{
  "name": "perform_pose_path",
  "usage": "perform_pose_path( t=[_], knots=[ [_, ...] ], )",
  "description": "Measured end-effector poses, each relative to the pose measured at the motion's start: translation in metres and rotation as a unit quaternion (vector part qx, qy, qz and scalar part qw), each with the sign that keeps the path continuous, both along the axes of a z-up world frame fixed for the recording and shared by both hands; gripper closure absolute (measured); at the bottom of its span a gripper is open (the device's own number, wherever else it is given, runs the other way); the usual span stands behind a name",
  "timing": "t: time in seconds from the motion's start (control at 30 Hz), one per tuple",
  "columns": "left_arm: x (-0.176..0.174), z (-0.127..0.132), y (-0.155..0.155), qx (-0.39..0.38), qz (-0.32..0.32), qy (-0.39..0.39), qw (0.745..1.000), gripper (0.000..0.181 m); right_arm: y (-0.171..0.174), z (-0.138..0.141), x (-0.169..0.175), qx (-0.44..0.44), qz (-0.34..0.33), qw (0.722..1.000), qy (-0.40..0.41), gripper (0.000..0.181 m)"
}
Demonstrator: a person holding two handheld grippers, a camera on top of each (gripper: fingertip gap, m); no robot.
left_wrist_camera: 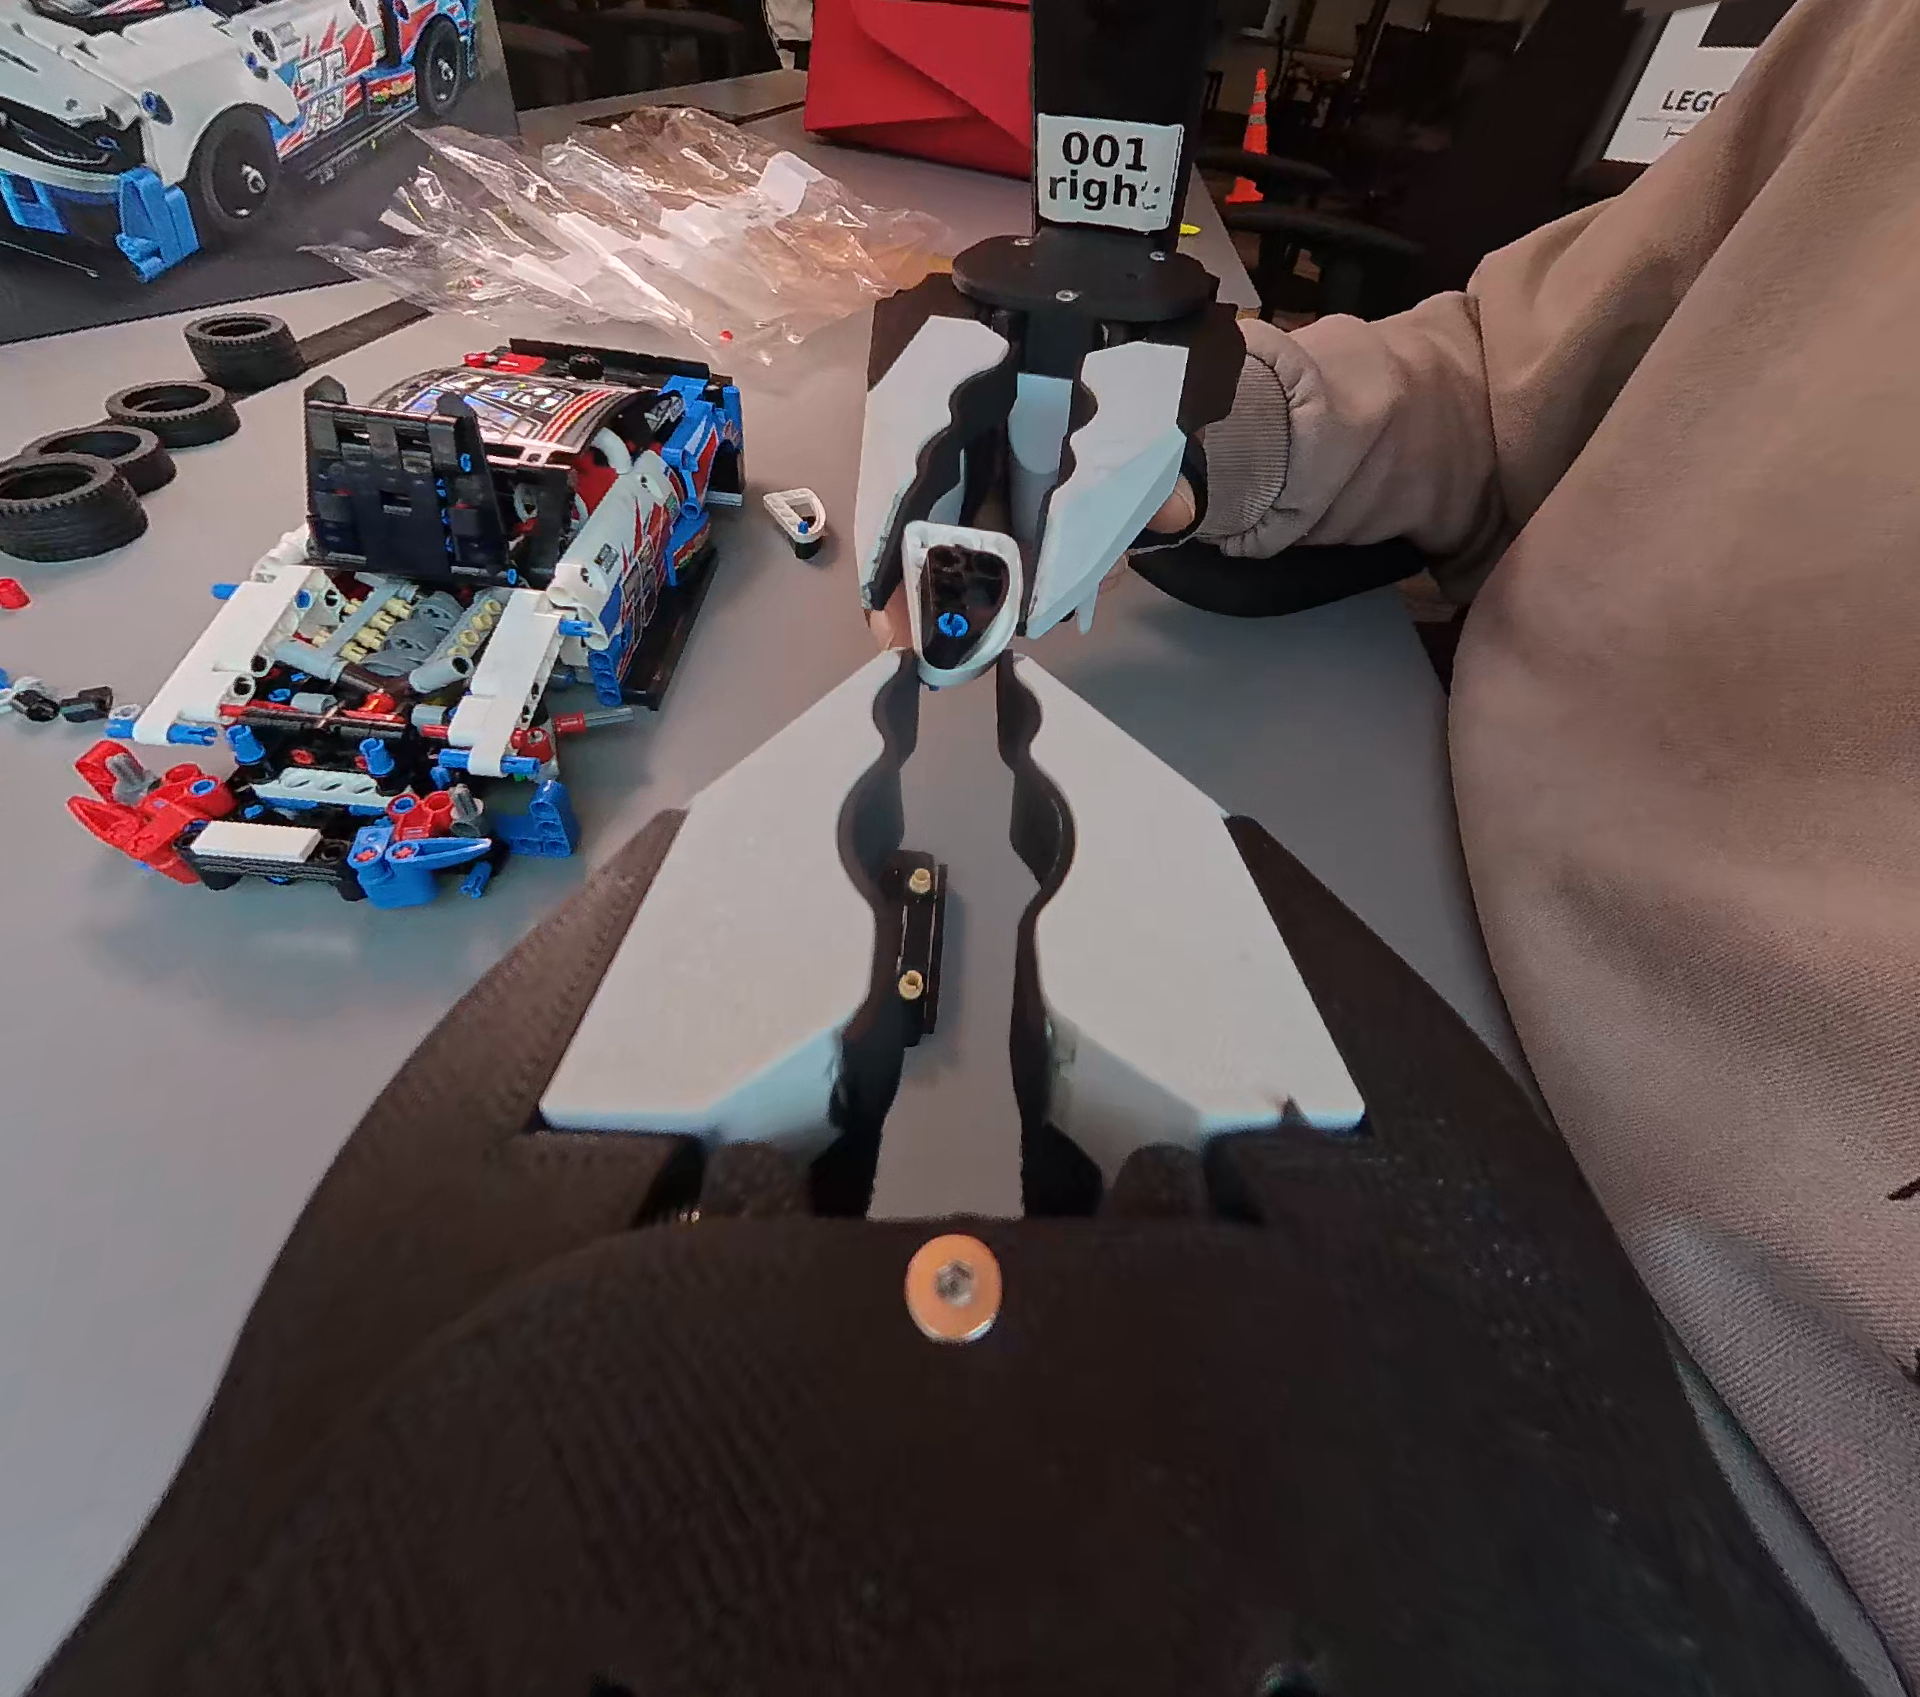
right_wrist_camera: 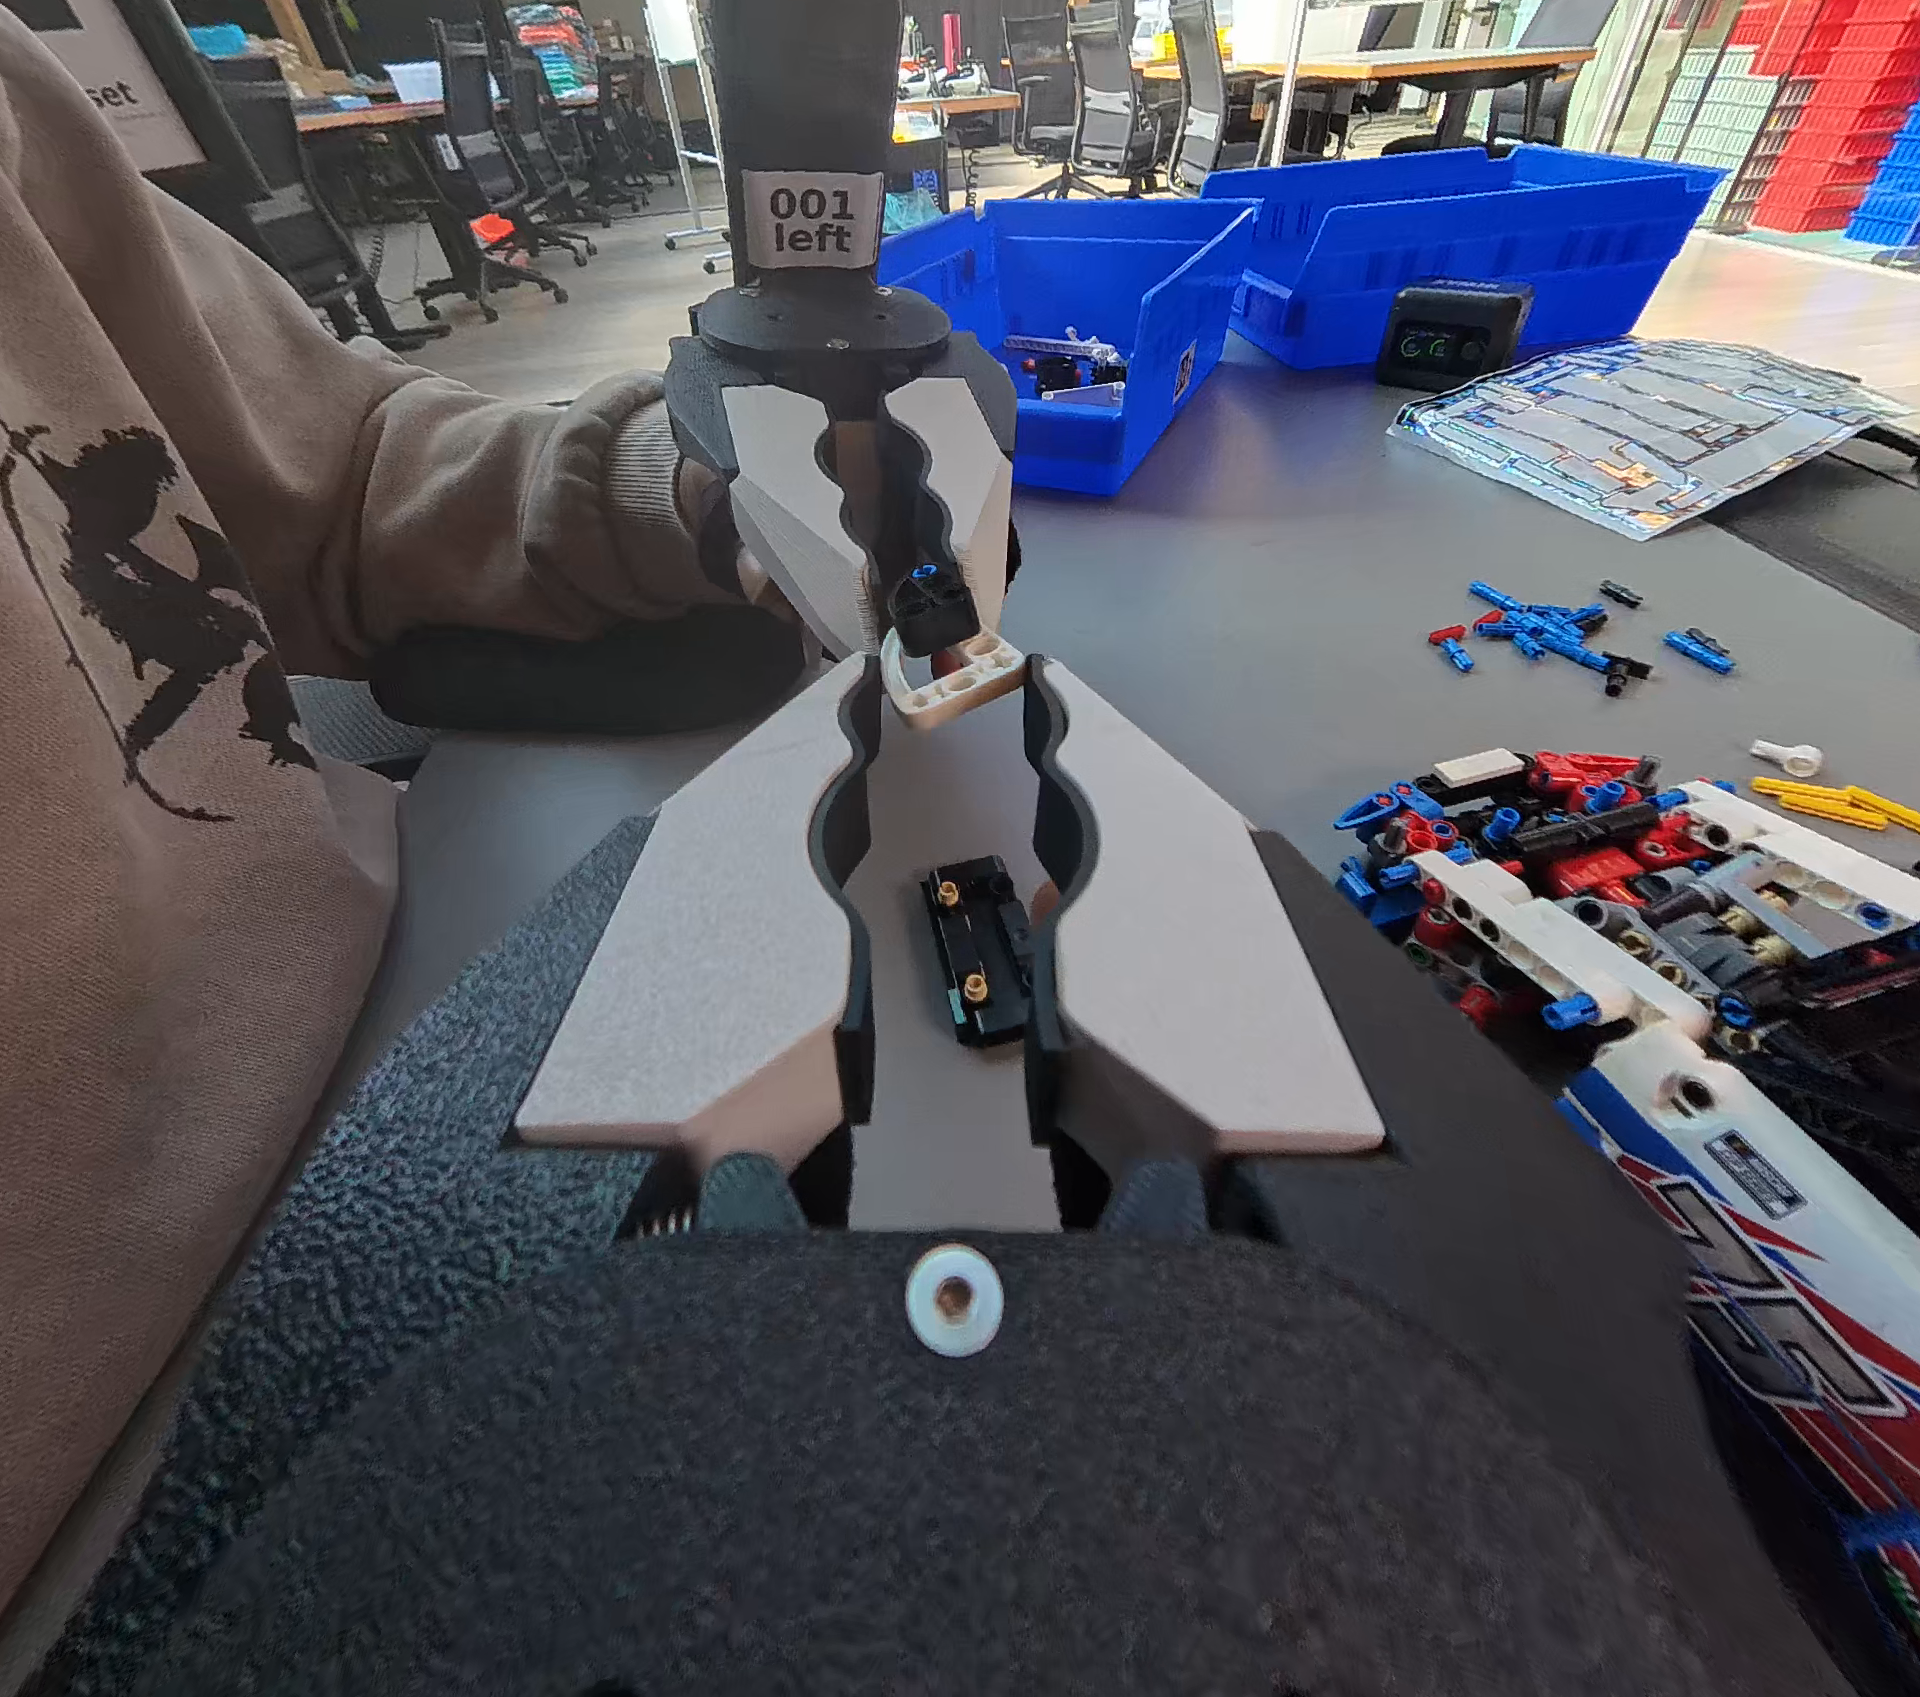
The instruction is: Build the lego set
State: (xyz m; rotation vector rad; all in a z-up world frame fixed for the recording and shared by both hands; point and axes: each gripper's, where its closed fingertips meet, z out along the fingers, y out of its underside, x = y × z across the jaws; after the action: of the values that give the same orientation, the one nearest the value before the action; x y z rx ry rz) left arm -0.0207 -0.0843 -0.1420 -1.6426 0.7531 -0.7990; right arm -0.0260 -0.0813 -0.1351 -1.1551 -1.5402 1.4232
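The lego car (left_wrist_camera: 520, 525), half built, sits on the grey table (left_wrist_camera: 156, 1076) at about ten o'clock in the left wrist view, its white, blue and red body open at the front. Four loose black tyres (left_wrist_camera: 68, 504) lie farther out at nine to ten o'clock, with the set's box (left_wrist_camera: 208, 37) propped at eleven and crumpled clear bags (left_wrist_camera: 644, 224) near twelve. A spare white curved piece (left_wrist_camera: 795, 509) lies alone just right of the car. At the centre, the left gripper (left_wrist_camera: 956, 665) reaches up from six o'clock, its tips closed in on the lower end of a black connector (left_wrist_camera: 961, 577) carrying a blue pin. Facing it from twelve o'clock, the right gripper (left_wrist_camera: 971, 613) pinches a white curved frame (left_wrist_camera: 1006, 608) that rings the connector. A person's beige sleeve (left_wrist_camera: 1558, 400) fills the three o'clock side.

In the right wrist view the car (right_wrist_camera: 1662, 972) lies at three to four o'clock, close beside the gripper body. The right gripper (right_wrist_camera: 951, 671) comes up from six o'clock with the white frame (right_wrist_camera: 956, 691) clamped between its tips. The left gripper (right_wrist_camera: 920, 619) points down from twelve o'clock, nipping the black connector (right_wrist_camera: 930, 603), which touches the frame's top edge. Two blue bins (right_wrist_camera: 1091, 348) stand at one o'clock, a sticker sheet (right_wrist_camera: 1642, 432) at two, and loose blue pins (right_wrist_camera: 1548, 624) and yellow beams (right_wrist_camera: 1829, 800) between two and three.
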Motion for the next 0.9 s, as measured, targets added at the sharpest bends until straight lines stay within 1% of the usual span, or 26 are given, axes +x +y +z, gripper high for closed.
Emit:
perform_pose_path(
  t=[0.47,0.67,0.9],
  knots=[
    [-0.003,-0.011,0.005,0.001,0.015,0.030,0.999,0.168,0.005,-0.012,-0.002,0.003,-0.008,1.000,-0.025,0.157],
    [-0.005,-0.016,0.005,0.010,0.018,0.058,0.998,0.169,0.008,-0.017,-0.001,0.039,-0.018,0.999,-0.030,0.156],
    [-0.006,-0.020,0.006,0.002,0.016,0.063,0.998,0.170,0.009,-0.020,0.000,0.055,-0.018,0.998,-0.033,0.157]
  ],
)
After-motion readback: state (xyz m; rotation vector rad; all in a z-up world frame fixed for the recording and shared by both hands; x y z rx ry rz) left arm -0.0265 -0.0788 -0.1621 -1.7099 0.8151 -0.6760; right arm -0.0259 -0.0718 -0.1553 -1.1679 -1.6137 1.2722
